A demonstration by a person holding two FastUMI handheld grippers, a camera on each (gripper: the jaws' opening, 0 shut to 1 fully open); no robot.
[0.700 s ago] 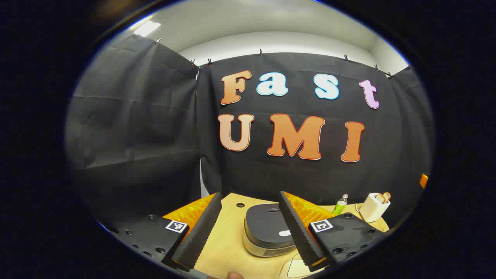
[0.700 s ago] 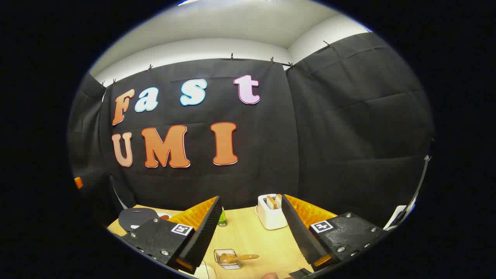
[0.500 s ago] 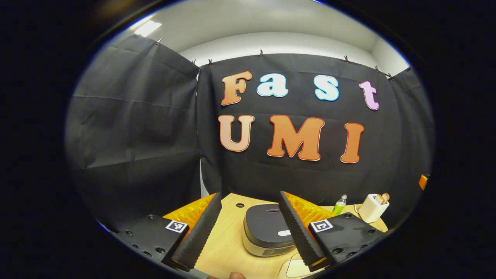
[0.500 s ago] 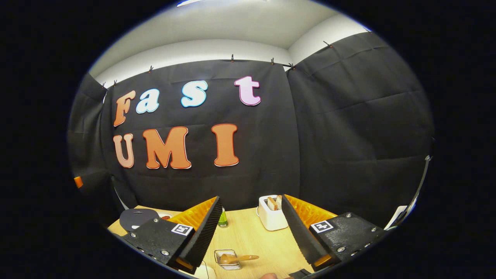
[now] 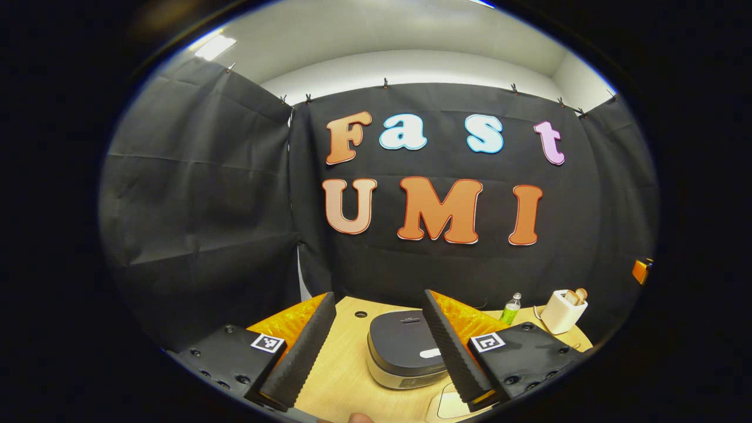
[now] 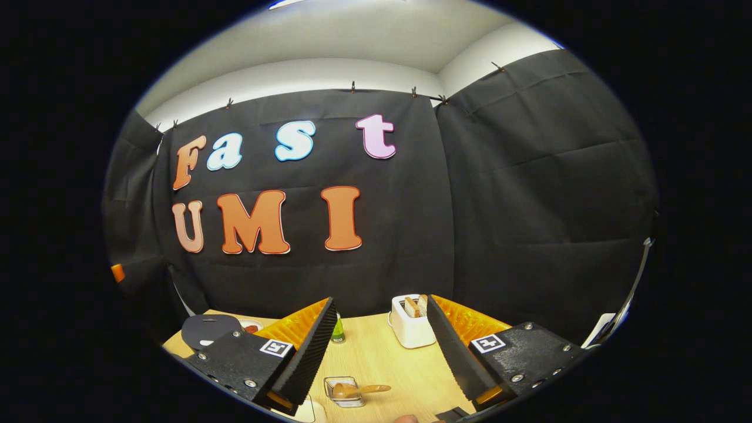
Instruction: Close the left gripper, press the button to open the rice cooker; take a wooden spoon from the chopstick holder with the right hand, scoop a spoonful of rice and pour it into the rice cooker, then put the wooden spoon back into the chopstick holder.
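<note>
The rice cooker [image 5: 402, 355], dark lid shut with a pale button at its front, sits on the wooden table [image 5: 341, 376] between my left gripper's open fingers. My left gripper [image 5: 379, 346] hovers above and short of it, holding nothing. In the right gripper view the cooker's lid [image 6: 208, 330] lies at far left. A wooden spoon [image 6: 355, 389] lies across a small wire chopstick holder [image 6: 343, 392] on the table, below and between the spread fingers of my right gripper [image 6: 379, 346], which is open and empty.
A white toaster [image 6: 411, 323] with bread slices stands at the back, also the toaster [image 5: 561, 310] at right. A green bottle [image 5: 510, 310] stands beside it, the same bottle [image 6: 337, 332] behind my left finger. A pale container [image 5: 449, 405] lies near the front edge.
The left gripper view has shifted slightly, so the cooker and toaster sit a bit further left and higher. The right gripper has barely moved. Both stay open.
</note>
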